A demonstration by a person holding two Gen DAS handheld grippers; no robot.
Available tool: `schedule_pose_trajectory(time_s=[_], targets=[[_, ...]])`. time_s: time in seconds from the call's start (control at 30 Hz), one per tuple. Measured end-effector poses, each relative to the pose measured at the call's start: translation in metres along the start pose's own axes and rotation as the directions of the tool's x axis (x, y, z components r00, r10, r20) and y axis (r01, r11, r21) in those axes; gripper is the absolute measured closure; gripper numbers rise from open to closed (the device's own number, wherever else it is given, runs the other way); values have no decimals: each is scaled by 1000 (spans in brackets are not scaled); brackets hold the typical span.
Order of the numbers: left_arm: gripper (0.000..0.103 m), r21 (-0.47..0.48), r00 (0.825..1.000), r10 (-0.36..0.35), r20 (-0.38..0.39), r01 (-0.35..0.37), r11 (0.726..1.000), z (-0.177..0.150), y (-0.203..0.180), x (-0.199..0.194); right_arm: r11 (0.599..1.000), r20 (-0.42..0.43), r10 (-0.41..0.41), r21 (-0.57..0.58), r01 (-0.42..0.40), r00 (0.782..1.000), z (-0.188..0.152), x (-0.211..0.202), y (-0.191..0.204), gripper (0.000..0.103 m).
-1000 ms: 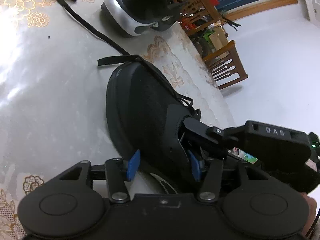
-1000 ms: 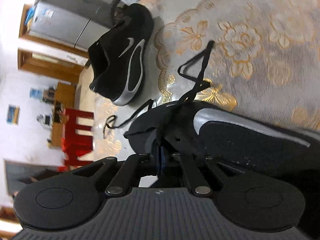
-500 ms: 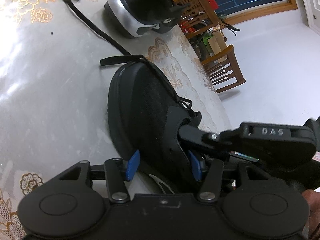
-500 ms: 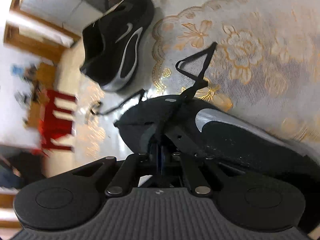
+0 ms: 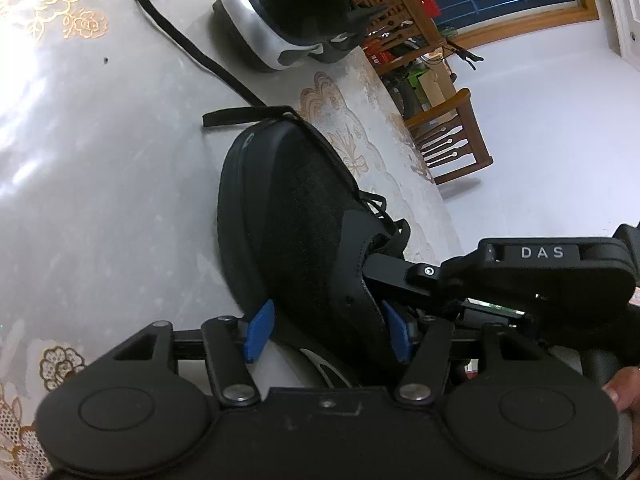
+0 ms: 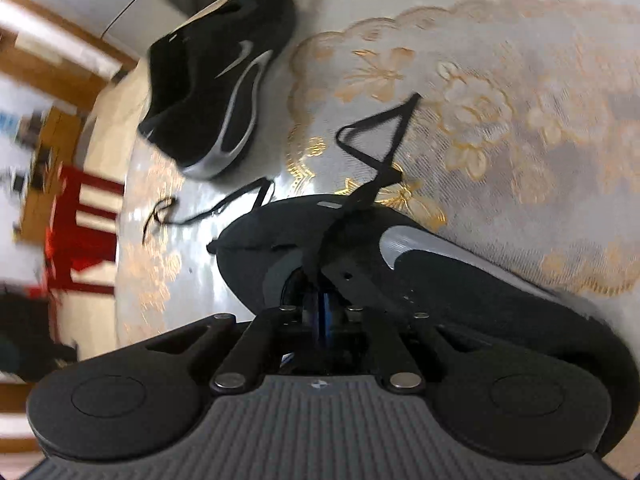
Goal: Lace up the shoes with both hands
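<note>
A black shoe (image 5: 296, 240) with a silver swoosh (image 6: 424, 248) lies on the flowered tablecloth (image 5: 80, 200). My left gripper (image 5: 328, 334) holds it near the heel. Its jaws are opening, and the blue pads (image 5: 260, 332) still lie against the shoe's sides. My right gripper (image 6: 324, 304) is shut on the black shoelace (image 6: 320, 256). The lace runs from its pads up over the toe to a loose loop (image 6: 380, 132) on the cloth. In the left wrist view the right gripper (image 5: 372, 260) reaches into the shoe's throat from the right.
A second black shoe (image 5: 288, 12) (image 6: 216, 92) stands farther back, with another long lace (image 5: 192, 52) trailing across the cloth. Wooden chairs (image 5: 452, 140) and a red chair (image 6: 80, 220) stand beyond the table's edge. A person's fingers (image 5: 624, 396) hold the right gripper.
The left gripper's pads have spread slightly around the shoe. The right gripper has tilted and rolled, so its view has swung. Its fingers sit a little lower in the shoe's throat.
</note>
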State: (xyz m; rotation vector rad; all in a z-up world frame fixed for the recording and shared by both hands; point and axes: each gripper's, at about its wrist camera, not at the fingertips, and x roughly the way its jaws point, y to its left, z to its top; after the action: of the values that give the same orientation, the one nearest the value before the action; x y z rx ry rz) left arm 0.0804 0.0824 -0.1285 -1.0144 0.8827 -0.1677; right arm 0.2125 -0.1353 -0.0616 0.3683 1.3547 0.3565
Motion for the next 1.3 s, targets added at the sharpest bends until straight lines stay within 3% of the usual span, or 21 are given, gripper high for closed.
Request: schedule_pose_trajectory(time_s=[0.13,0.33,0.47,0.77,0.9,1.0,1.07,1.1,1.17,1.23,1.3], targets=[[45,-9,1000,-1,-4,1,1000,0,1,1,981,-31,46,190,-40,998,3,2,-14,101],[45,-9,1000,4,-7,-4,1000,1,-1,2,937,-59,39,348,-16,998,5,1,-22,102],[44,-6,1000,6,-9,-6,1000,1,-2,2,903,-69,79,428,-42,994,6,1,-26,102],[44,-1,1000,6,-18,-6,1000,2,-2,2,912,-96,89,409,-42,991,5,5,-22,103],[42,10,999,19,-29,-19,1000,2,-3,2,944,-133,71,329,-23,989,9,8,-14,103],[42,102,996,64,-64,-57,993,10,-15,-9,967,-163,49,253,-6,985,11,11,-6,103],[33,264,993,107,-49,-90,960,19,-33,-26,982,-173,39,190,-6,984,10,13,-1,100],[27,346,990,140,-21,-124,930,23,-42,-35,985,-178,28,171,3,984,9,14,0,94],[26,483,982,188,-13,-159,861,30,-56,-45,987,-195,22,161,10,981,9,17,-4,94],[28,566,980,194,-38,-139,813,33,-61,-49,983,-212,40,181,-1,976,7,21,-10,94],[47,630,978,193,-80,-100,770,32,-66,-46,981,-213,59,192,-17,975,7,21,-14,94]])
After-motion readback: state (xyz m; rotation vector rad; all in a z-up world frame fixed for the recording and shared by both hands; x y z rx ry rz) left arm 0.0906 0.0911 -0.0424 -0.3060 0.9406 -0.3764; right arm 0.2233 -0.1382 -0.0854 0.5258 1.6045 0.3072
